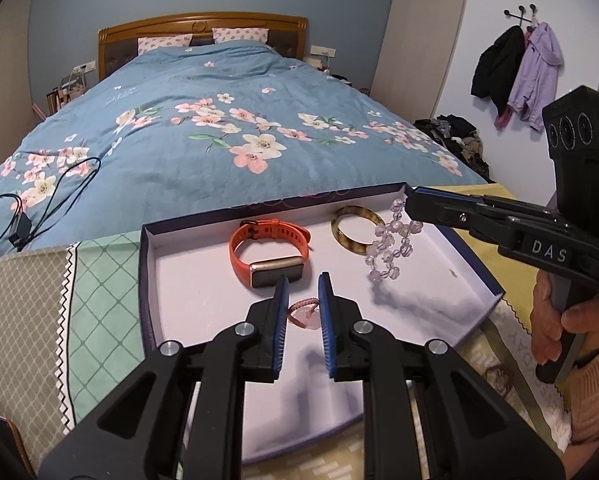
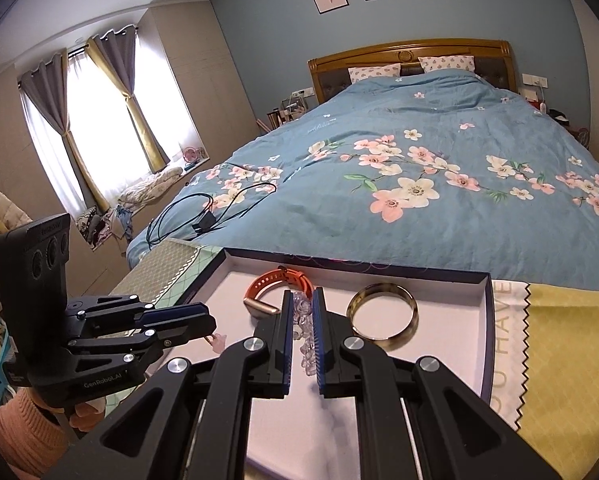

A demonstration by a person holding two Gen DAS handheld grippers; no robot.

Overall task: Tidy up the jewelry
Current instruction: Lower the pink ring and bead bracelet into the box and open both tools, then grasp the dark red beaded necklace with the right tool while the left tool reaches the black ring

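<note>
The right gripper has its fingers nipped narrow on a string of clear faceted crystal beads, which dangles from the fingertips above the shallow white-lined cardboard tray with dark blue walls. I judge the bead string light, limp and swinging, its stones hard and slick, so a pinch across the cord between beads should hold better than one on a single bead; the elastic could snap if it snags.

The left gripper hangs low over the tray's near part with its fingers drawn close on a small pink braided cord bracelet with a pale pink stone. Whether the pads actually press on it is hard to tell from here, though it seems pinched. It looks soft, nearly weightless, and easiest taken by the cord.

Lying on the tray floor are an orange rubber-strapped smart band with a gold-edged screen, springy and grippy, and a rigid amber tortoiseshell bangle, smooth and probably brittle, best taken across its rim. The tray sits on a bench covered by patterned cloth.
</note>
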